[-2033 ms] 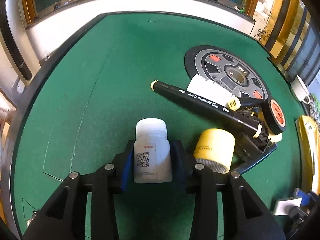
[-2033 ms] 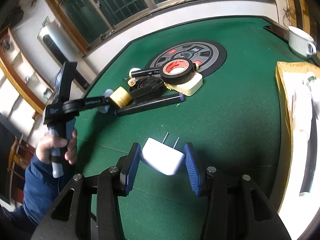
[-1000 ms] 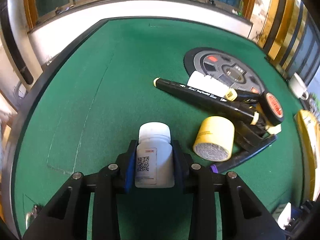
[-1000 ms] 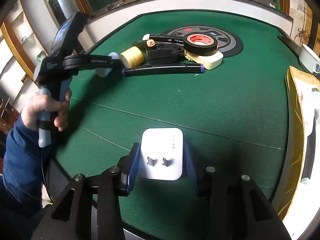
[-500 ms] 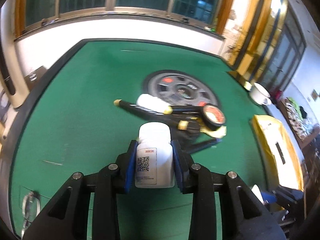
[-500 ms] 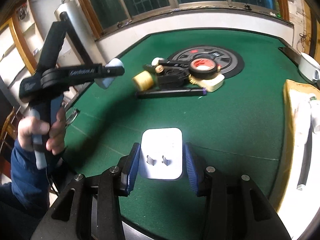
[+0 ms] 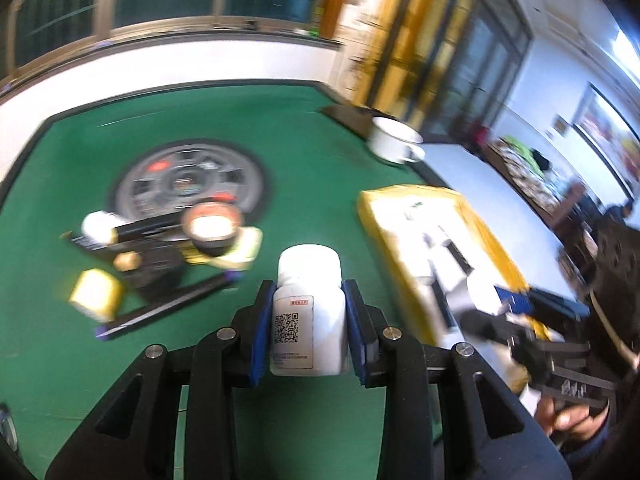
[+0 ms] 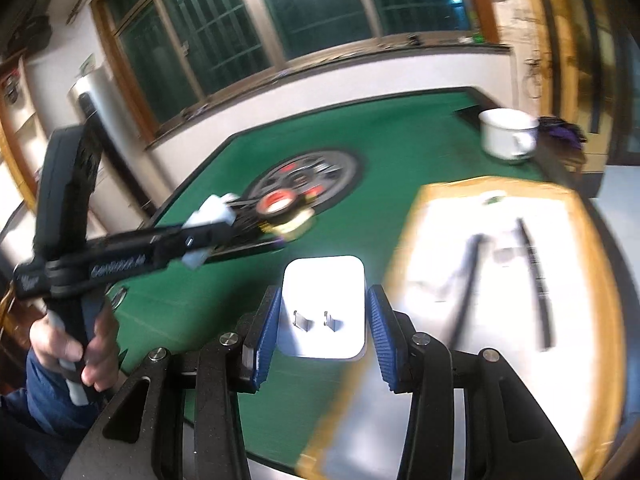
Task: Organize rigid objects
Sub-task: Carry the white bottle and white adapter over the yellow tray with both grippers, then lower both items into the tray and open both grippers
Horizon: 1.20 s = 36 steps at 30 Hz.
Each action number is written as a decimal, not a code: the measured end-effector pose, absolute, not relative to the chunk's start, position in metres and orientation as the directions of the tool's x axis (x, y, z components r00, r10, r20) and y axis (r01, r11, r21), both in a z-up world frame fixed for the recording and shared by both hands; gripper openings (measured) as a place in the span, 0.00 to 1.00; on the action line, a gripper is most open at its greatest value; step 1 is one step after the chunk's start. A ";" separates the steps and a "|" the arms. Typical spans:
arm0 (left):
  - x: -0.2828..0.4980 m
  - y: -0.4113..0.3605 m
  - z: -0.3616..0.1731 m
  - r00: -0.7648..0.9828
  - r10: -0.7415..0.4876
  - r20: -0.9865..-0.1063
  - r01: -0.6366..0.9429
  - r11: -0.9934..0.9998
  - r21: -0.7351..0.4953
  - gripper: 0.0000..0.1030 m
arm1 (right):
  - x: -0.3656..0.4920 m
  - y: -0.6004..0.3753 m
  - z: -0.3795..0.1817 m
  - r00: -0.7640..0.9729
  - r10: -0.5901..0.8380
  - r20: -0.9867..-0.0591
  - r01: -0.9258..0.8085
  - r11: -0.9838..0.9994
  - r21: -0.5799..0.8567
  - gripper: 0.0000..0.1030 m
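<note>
The scene is viewed by two fisheye cameras, each mounted behind its own tongs and angled forward and downward along the two fingers. From the left tongs [image 7: 307, 312], the green desk [image 7: 312, 152] is seen at close range. From the right tongs [image 8: 322, 312], the same desk is seen from further right. The yellow tray [image 7: 404, 204], white mug [image 7: 394, 142] and round disc [image 7: 188, 180] are shared by both views.

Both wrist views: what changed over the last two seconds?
Both tools swung from the pile toward the yellow tray. Left tool kept the white bottle; right tool kept the white plug, now prongs up. Pile unchanged.
</note>
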State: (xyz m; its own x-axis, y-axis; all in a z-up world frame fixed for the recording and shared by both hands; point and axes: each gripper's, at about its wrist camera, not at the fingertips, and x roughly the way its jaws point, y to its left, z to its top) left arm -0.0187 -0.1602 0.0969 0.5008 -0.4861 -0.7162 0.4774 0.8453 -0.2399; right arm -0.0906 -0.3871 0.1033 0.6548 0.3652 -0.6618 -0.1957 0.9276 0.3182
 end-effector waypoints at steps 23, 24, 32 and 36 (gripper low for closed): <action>-0.034 -0.344 0.056 0.185 -0.545 -0.818 0.617 0.712 -0.335 0.30 | 0.007 -0.528 0.080 0.537 0.128 -0.834 0.022 0.986 0.165 0.38; -0.033 -0.345 0.055 0.185 -0.542 -0.820 0.614 0.715 -0.334 0.30 | 0.011 -0.529 0.078 0.527 0.129 -0.840 0.020 0.986 0.164 0.38; -0.029 -0.355 0.043 0.163 -0.516 -0.841 0.596 0.731 -0.333 0.30 | 0.033 -0.526 0.067 0.469 0.101 -0.877 0.014 0.992 0.122 0.38; -0.023 -0.359 0.035 0.140 -0.511 -0.848 0.588 0.732 -0.344 0.30 | 0.037 -0.526 0.063 0.454 0.087 -0.887 0.021 0.994 0.108 0.38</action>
State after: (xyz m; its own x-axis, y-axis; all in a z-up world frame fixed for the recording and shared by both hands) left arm -0.0231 -0.3595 0.0352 0.1402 -0.5108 -0.8482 0.5884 0.7320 -0.3436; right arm 0.0372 -0.5256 0.0633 0.4539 0.0870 -0.8868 0.0214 0.9939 0.1085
